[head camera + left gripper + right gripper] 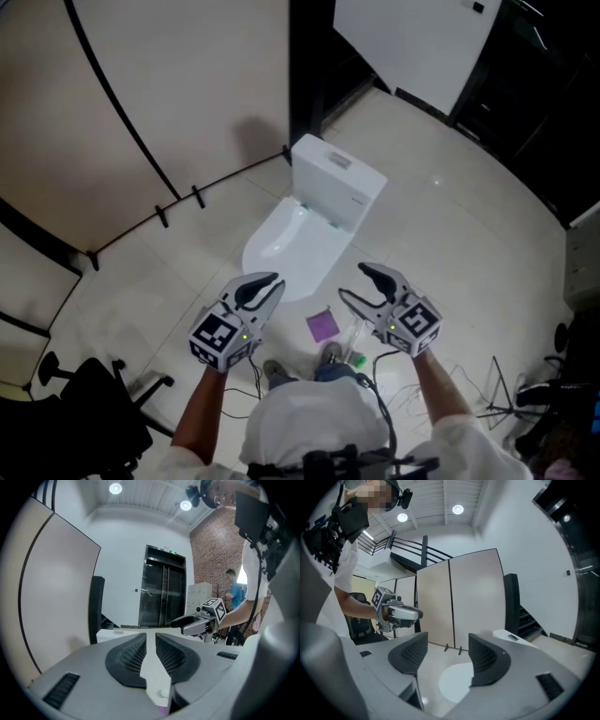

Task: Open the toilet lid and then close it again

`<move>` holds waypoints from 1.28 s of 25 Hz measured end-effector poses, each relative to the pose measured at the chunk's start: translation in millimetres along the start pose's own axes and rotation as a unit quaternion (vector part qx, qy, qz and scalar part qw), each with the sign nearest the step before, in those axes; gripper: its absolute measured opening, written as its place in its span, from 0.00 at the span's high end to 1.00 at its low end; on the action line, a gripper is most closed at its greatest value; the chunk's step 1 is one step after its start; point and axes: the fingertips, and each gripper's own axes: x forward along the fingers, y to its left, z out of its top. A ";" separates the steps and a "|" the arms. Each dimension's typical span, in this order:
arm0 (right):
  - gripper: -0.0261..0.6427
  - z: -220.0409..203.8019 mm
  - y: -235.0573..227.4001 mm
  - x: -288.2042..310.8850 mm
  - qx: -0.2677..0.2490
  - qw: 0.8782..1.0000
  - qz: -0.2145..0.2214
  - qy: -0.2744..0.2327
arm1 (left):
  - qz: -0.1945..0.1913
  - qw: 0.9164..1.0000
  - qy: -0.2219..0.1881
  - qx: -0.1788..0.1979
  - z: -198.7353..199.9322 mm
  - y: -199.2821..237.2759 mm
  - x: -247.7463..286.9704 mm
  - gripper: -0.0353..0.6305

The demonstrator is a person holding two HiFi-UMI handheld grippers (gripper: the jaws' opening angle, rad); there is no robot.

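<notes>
The white toilet (298,246) stands on the pale tiled floor with its lid (286,251) down and its tank (336,180) behind. Both grippers hover in front of the bowl, apart from it. My left gripper (270,281) has its jaws drawn together to a thin slit with nothing in them (150,639). My right gripper (353,283) is open and empty (447,641); between its jaws I see the lid (457,681), with the tank (516,638) at the right. Each gripper shows in the other's view: the right gripper (188,623), the left gripper (405,613).
Beige partition panels (141,112) on black feet stand left of the toilet. A purple scrap (322,324) lies on the floor near my feet. A black office chair (84,398) is at lower left, cables (487,384) at lower right. A person (233,590) stands far off.
</notes>
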 end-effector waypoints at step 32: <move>0.56 -10.9 -31.2 117.6 0.055 0.981 -0.185 -0.024 | -0.076 0.995 0.027 0.056 -11.3 198.2 30.2 0.86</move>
